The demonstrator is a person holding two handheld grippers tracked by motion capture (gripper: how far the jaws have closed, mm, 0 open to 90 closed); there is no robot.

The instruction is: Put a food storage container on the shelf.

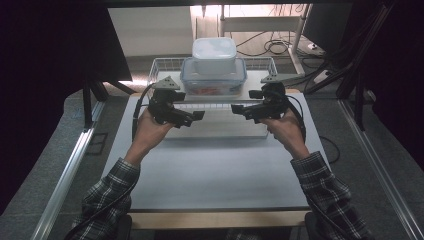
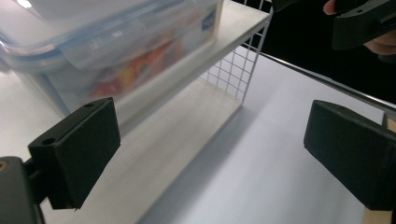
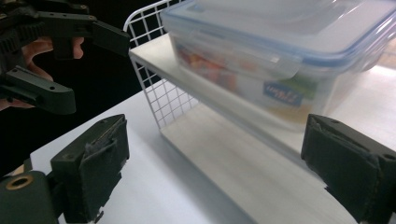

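Plaid flannel sleeves, dark checks; each black left tool (image 1: 197, 116) and right tool (image 1: 237, 108) carries a grey triangular plate, cable trailing behind.

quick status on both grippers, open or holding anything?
Left gripper: open, fingers wide apart, holding nothing.
Right gripper: open, fingers wide apart, holding nothing; the clear container sits ahead on the shelf.

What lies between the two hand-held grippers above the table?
Nothing is held between them. In the high view, the gap between the left hand-held gripper and the right hand-held gripper shows just the lower white shelf board beneath, in front of the food container.
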